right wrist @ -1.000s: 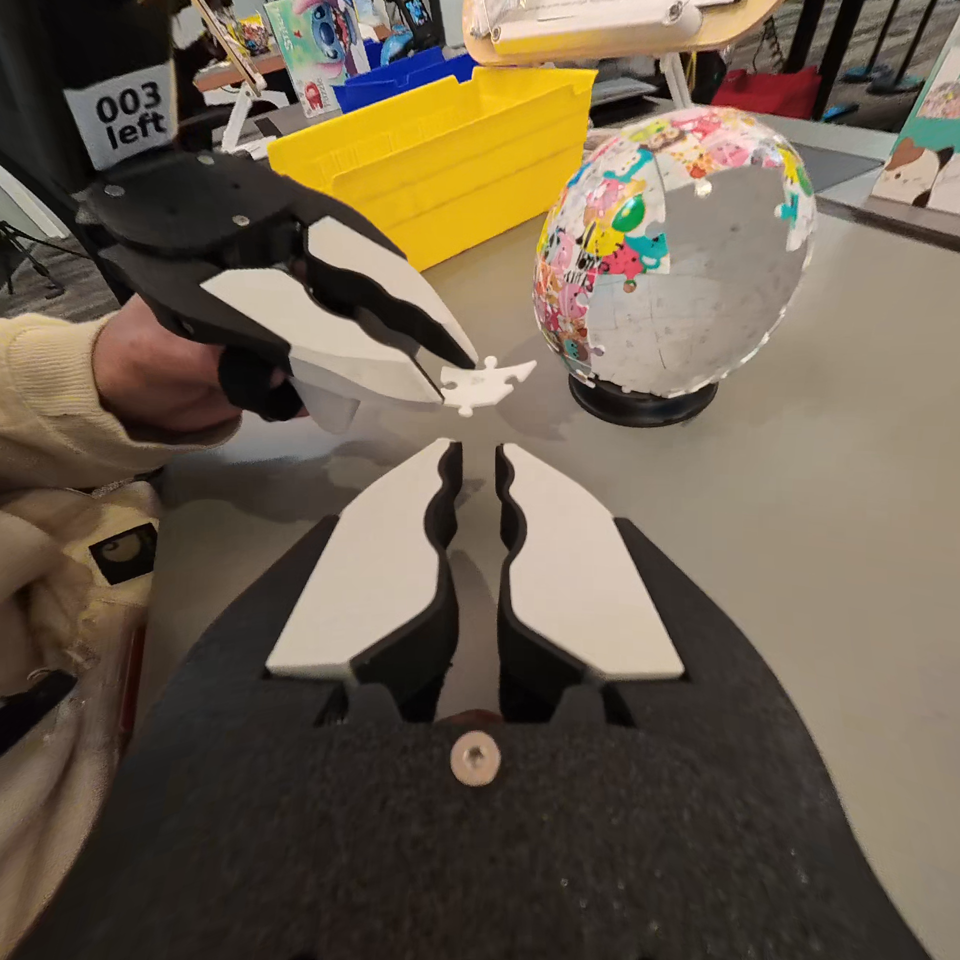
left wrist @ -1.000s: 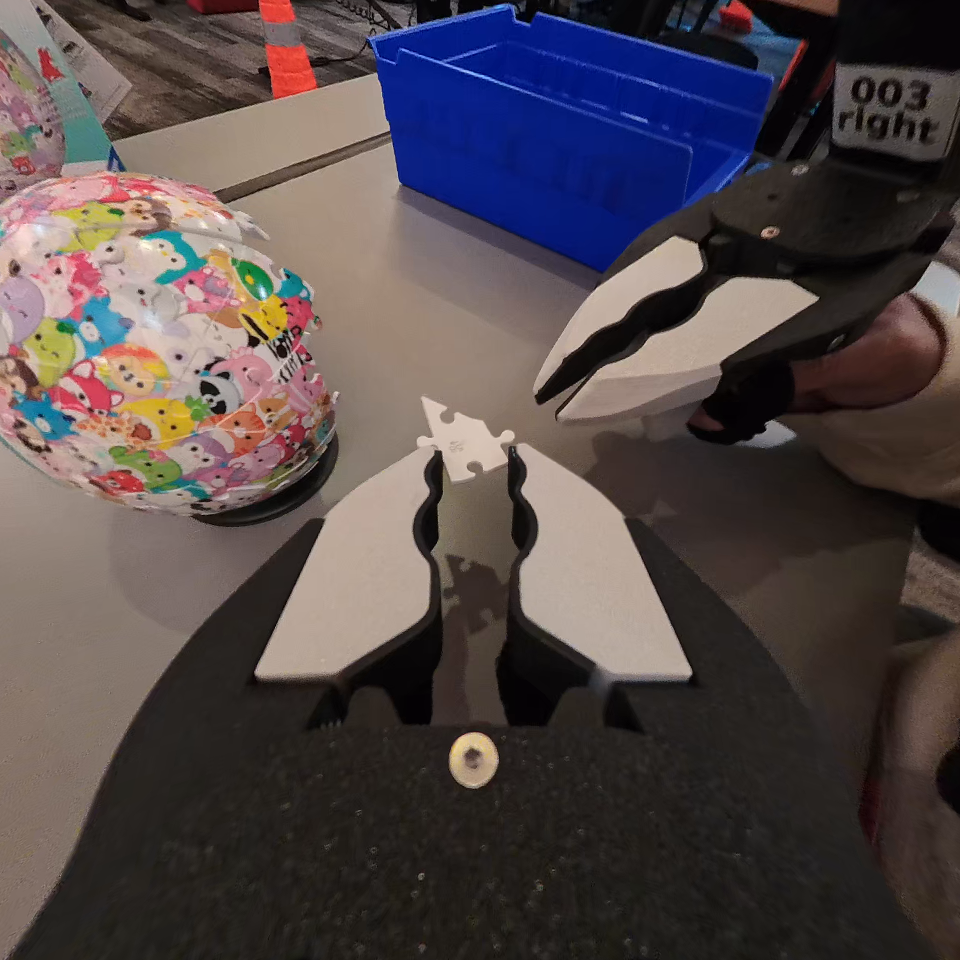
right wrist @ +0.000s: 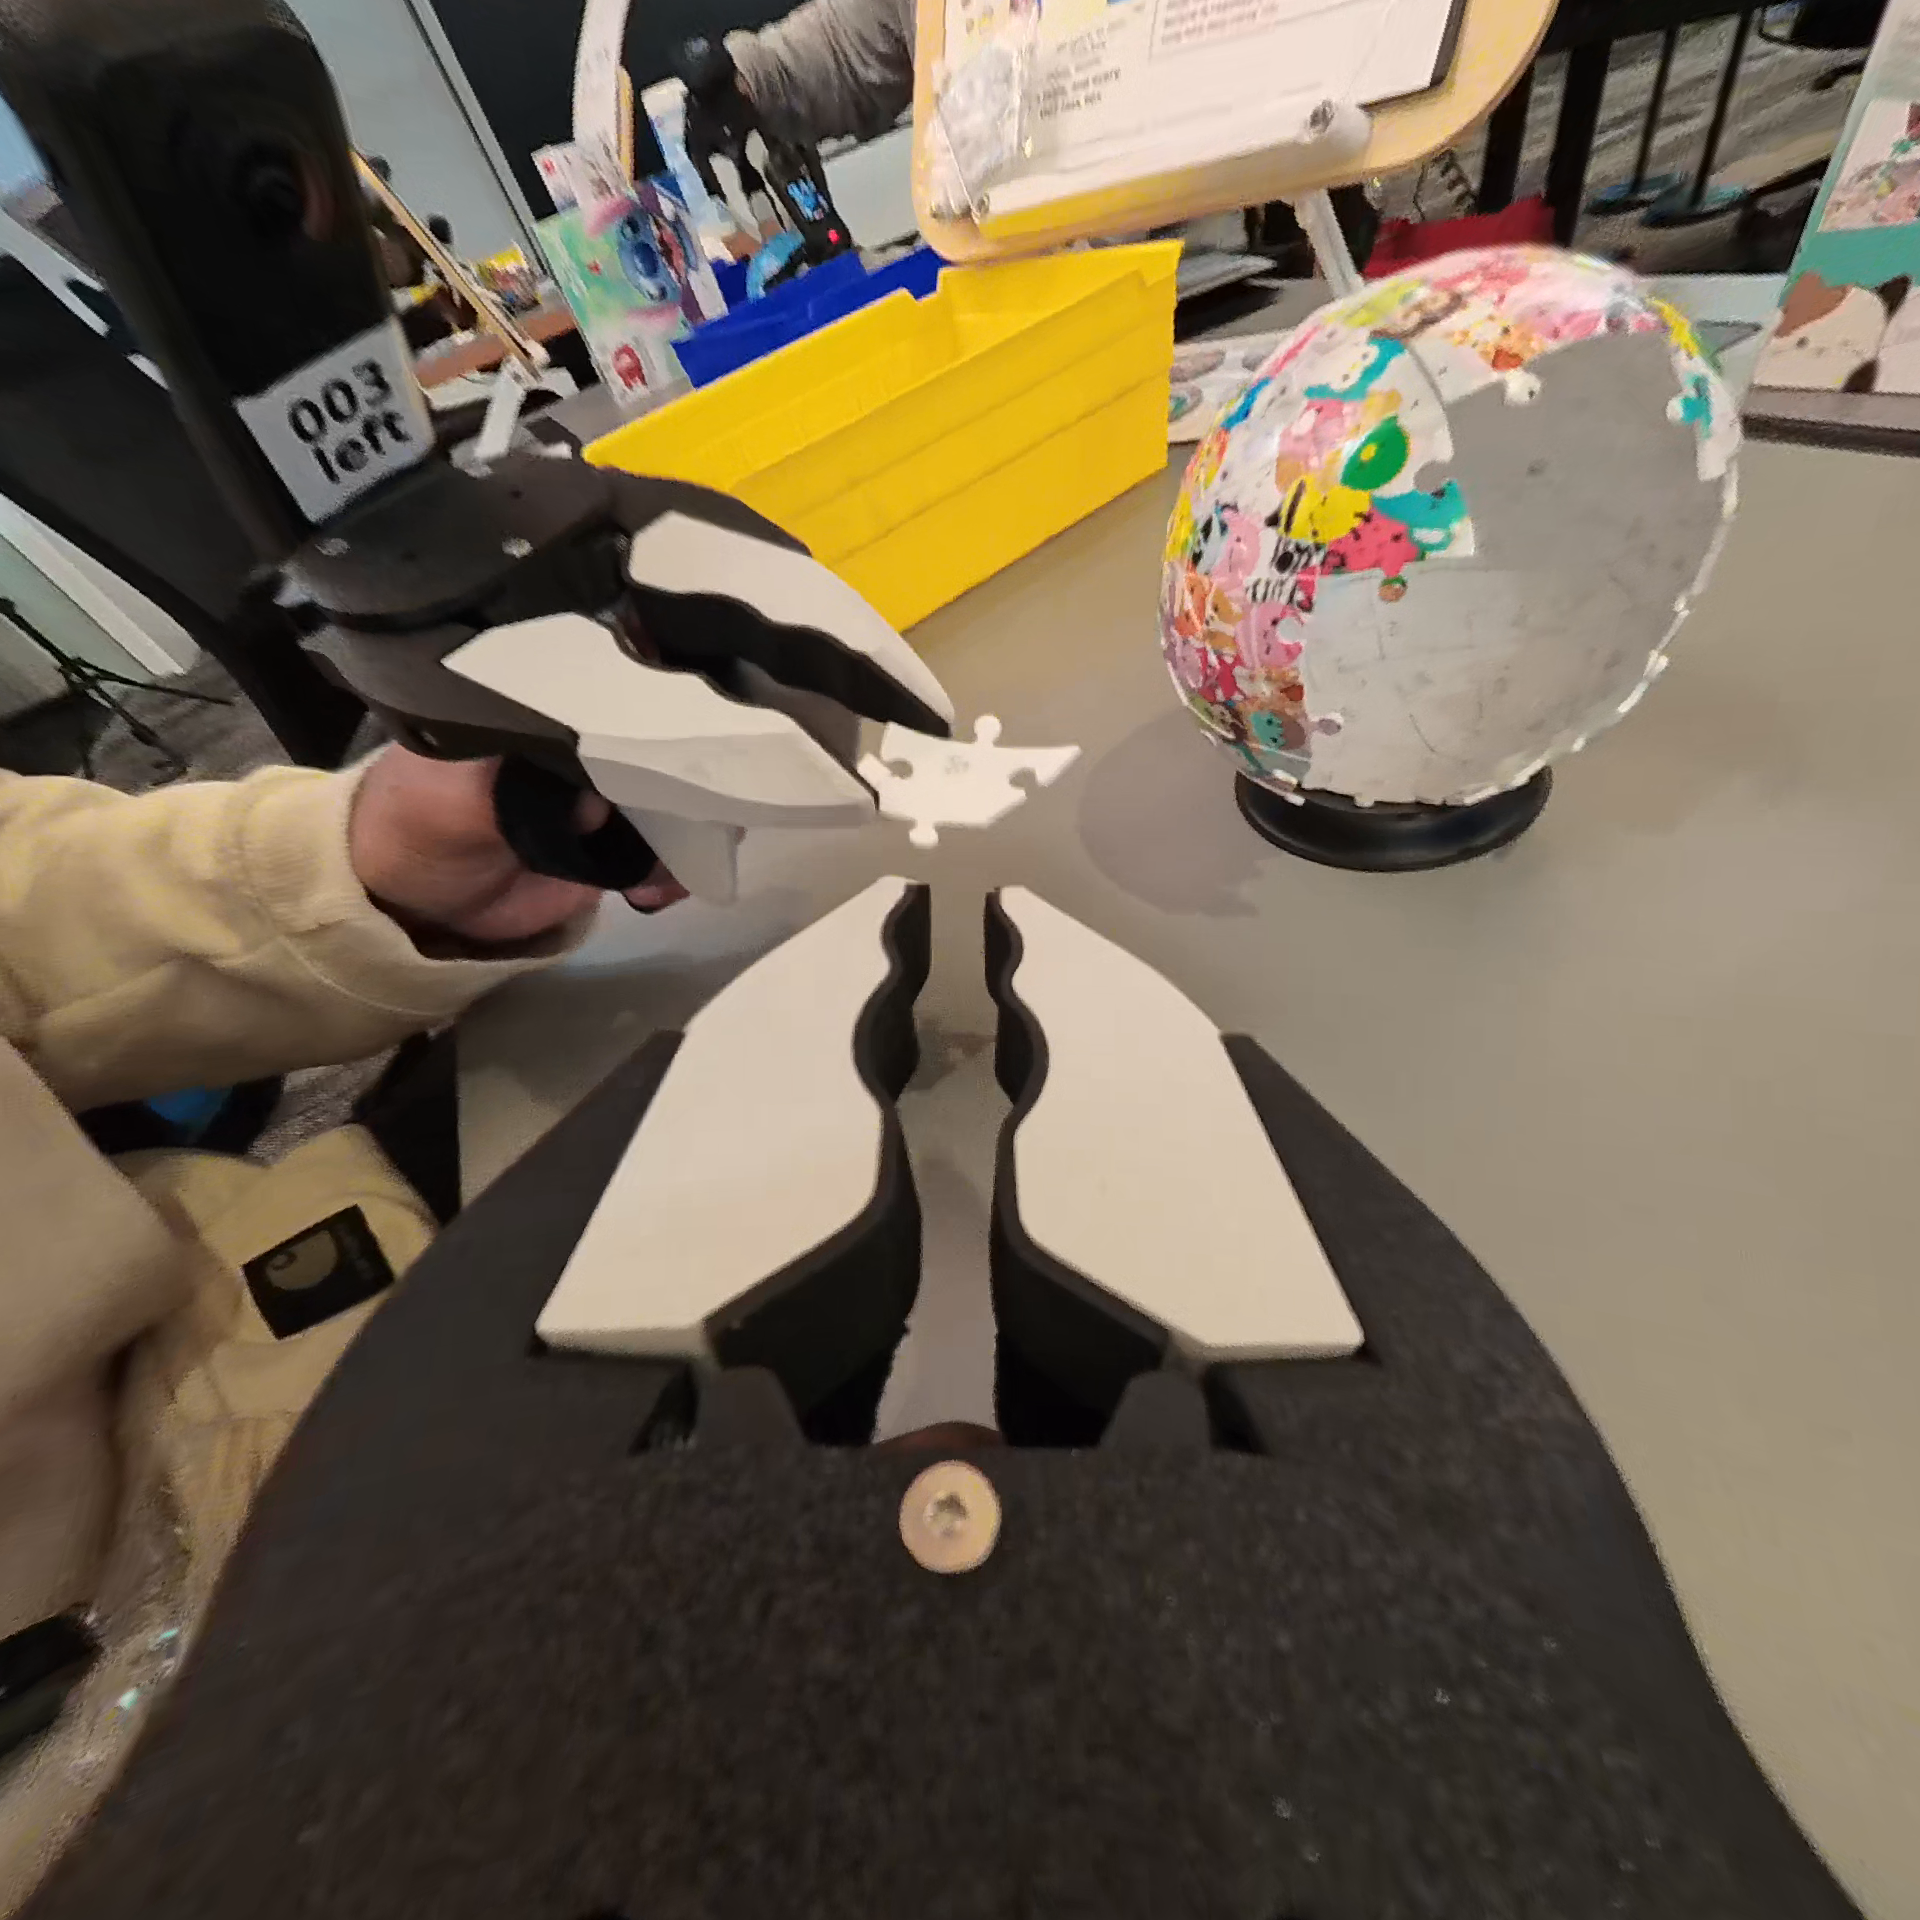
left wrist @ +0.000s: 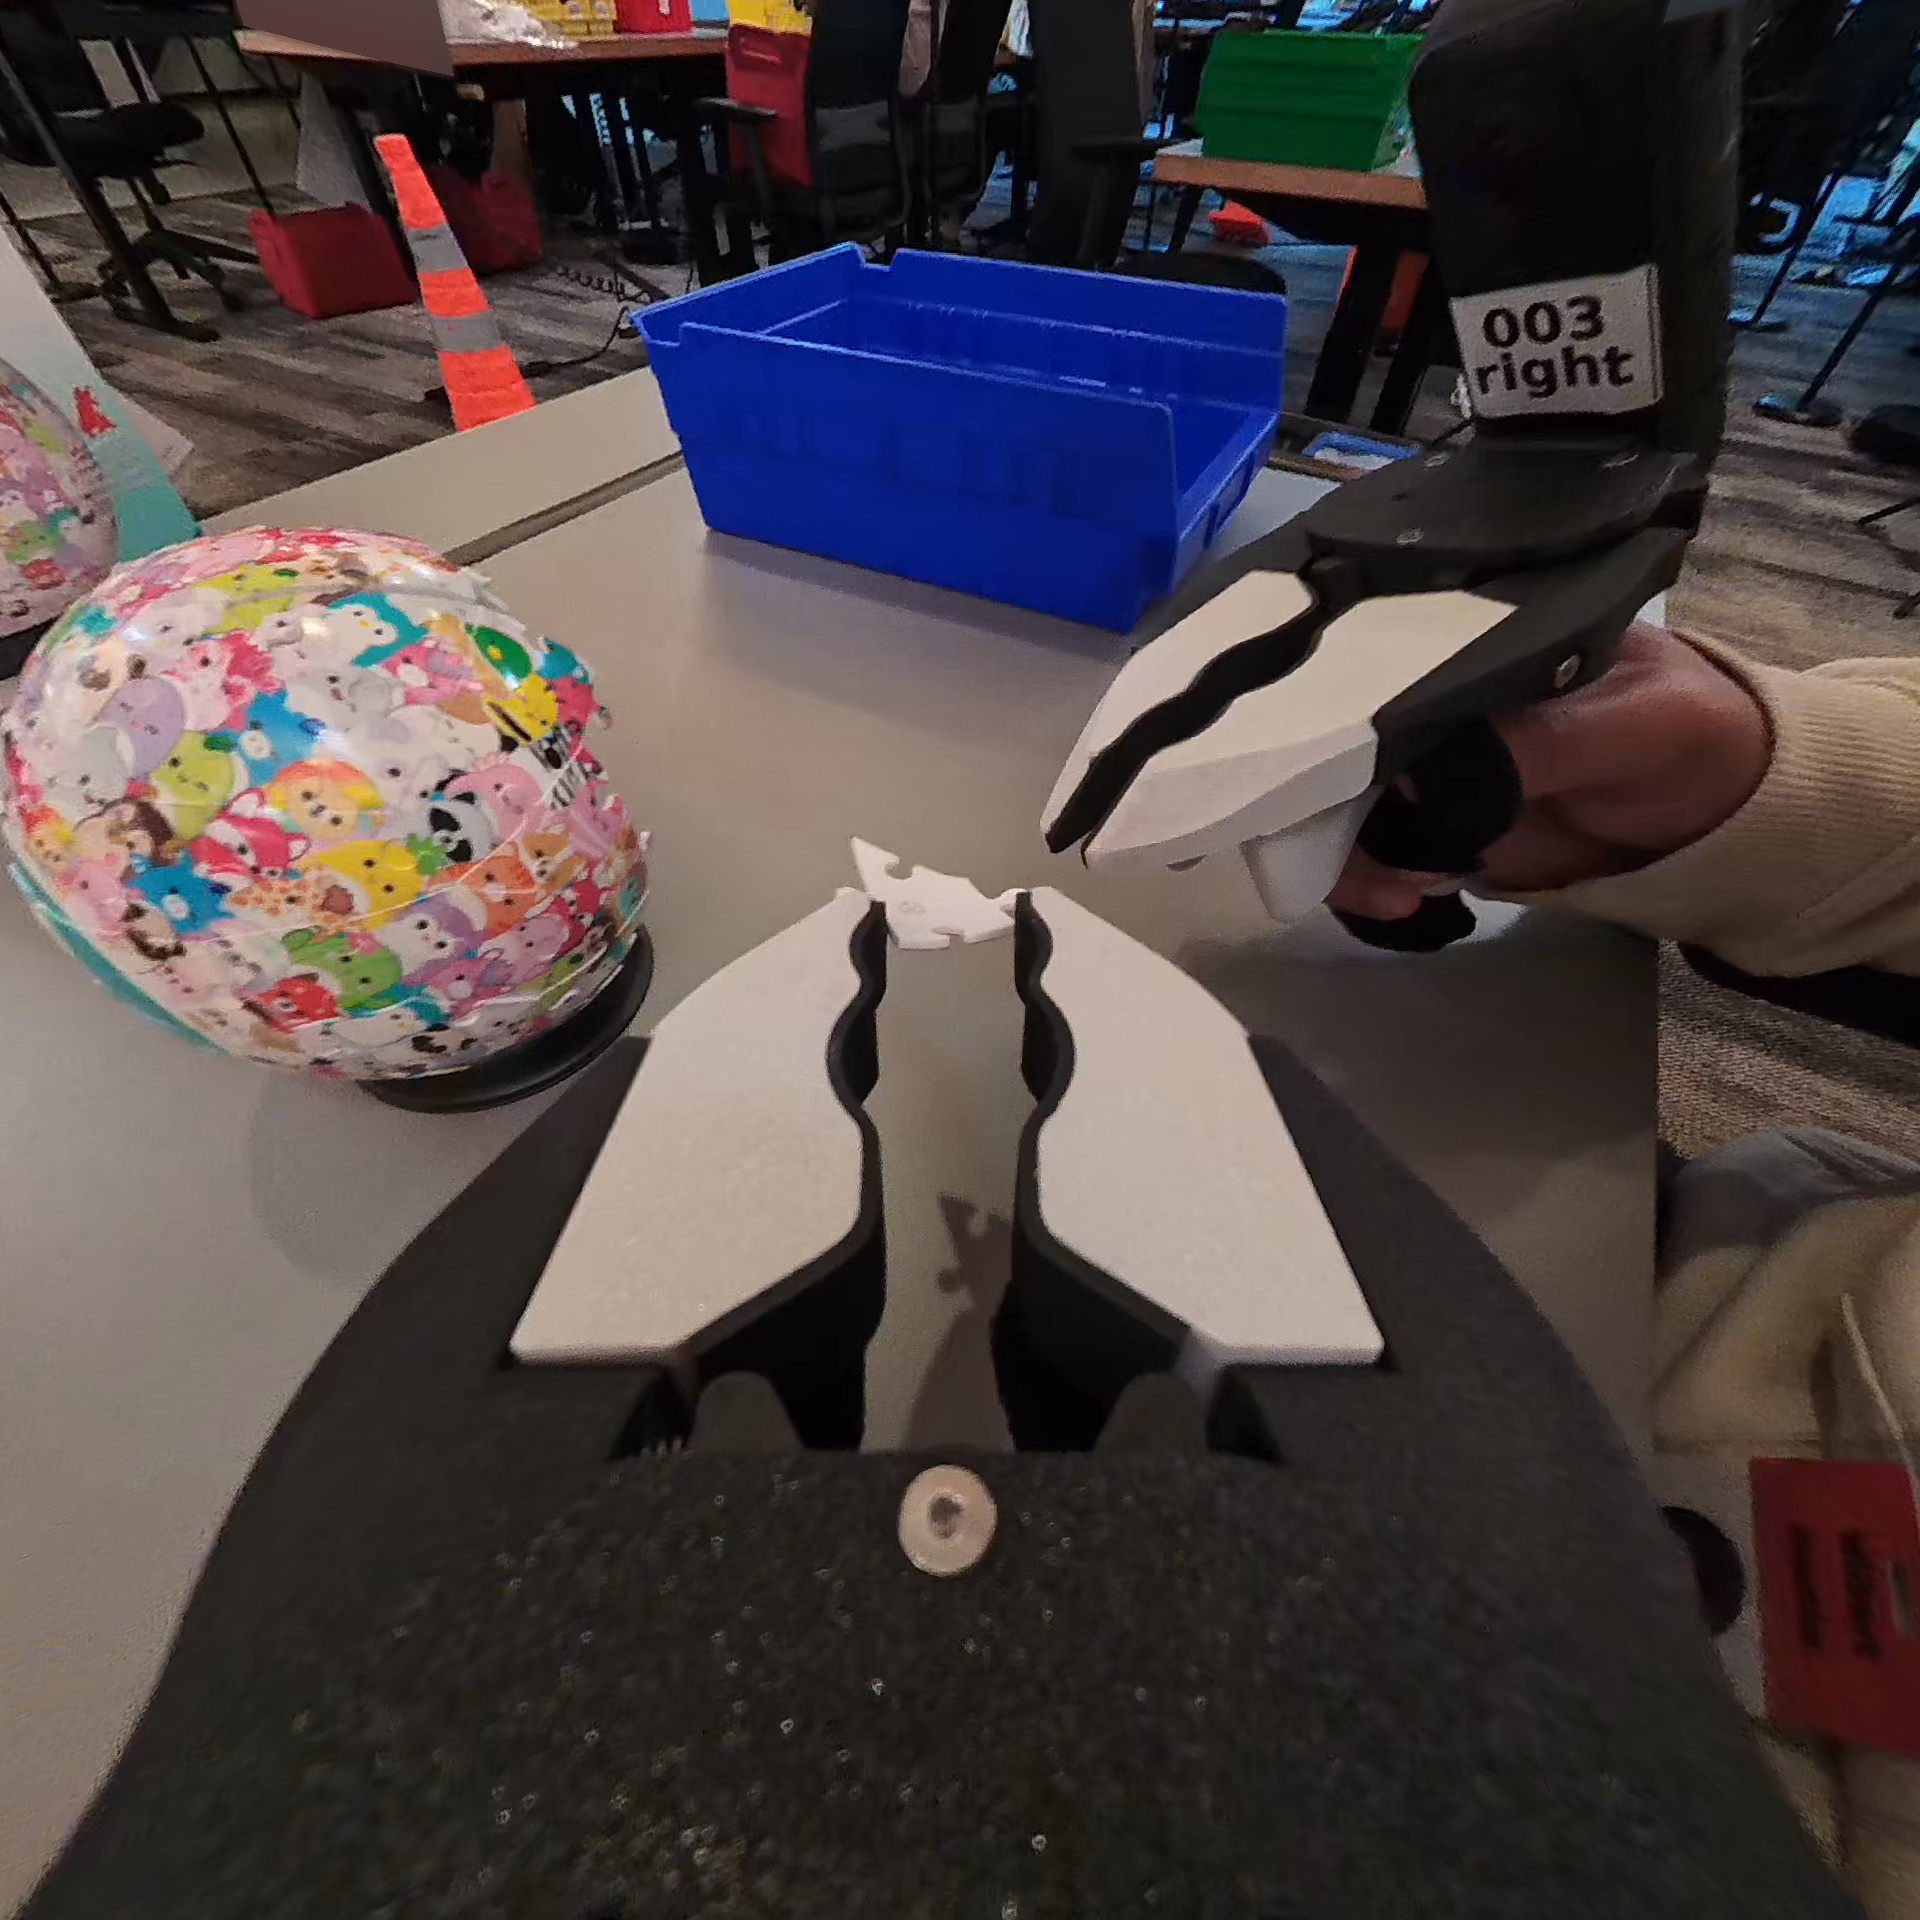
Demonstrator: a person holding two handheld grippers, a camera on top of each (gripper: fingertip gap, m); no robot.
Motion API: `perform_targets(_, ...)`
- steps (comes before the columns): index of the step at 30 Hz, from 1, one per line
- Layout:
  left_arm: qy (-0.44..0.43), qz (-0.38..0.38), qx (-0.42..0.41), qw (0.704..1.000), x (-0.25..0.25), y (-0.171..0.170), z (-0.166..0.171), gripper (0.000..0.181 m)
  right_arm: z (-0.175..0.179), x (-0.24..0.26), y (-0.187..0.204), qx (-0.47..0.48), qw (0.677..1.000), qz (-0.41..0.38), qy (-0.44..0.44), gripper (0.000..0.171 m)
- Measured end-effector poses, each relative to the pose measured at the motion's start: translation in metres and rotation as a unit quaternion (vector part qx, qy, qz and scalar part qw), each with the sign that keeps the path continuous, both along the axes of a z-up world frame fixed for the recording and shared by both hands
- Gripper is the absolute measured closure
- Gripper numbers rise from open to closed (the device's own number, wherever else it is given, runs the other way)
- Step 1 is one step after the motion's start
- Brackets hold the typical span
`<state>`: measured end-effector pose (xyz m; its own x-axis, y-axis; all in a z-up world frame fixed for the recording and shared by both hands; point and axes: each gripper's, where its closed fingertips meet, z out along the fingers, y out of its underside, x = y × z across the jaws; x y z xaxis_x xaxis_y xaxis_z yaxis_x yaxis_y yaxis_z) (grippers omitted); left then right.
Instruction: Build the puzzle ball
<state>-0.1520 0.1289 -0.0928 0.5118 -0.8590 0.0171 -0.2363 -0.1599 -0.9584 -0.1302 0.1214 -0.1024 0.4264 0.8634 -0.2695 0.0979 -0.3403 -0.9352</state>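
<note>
While the partly built puzzle ball sits on its dark round stand at the left of the grey surface, the left gripper pinches a white puzzle piece by its edges between its fingertips, holding it above the surface, near the ball but not touching it. Seen from the right wrist view, the piece juts from the left gripper with its blank white side up, and the ball shows a wide gap in its colourful cartoon-animal shell, the plain grey inside exposed. A blue bin stands behind on the surface; a yellow bin shows in the other view. Further right, the right gripper hovers just beside the piece, its jaws nearly closed on nothing, gripped by a hand in a cream sleeve. Both tools carry small white printed tags, and a dark patch with a logo marks the cream garment.
</note>
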Motion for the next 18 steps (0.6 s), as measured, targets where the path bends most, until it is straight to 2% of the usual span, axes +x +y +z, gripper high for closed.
perform_targets(10,-0.049,-0.016,-0.007,0.999,0.005,-0.004,0.007,0.158,0.013,-0.007,-0.006,0.081,0.997,0.002,-0.010,0.159)
perform_targets(18,-0.067,-0.016,-0.014,0.998,0.002,-0.005,0.012,0.158,0.014,-0.014,-0.008,0.069,0.998,0.004,-0.003,0.160)
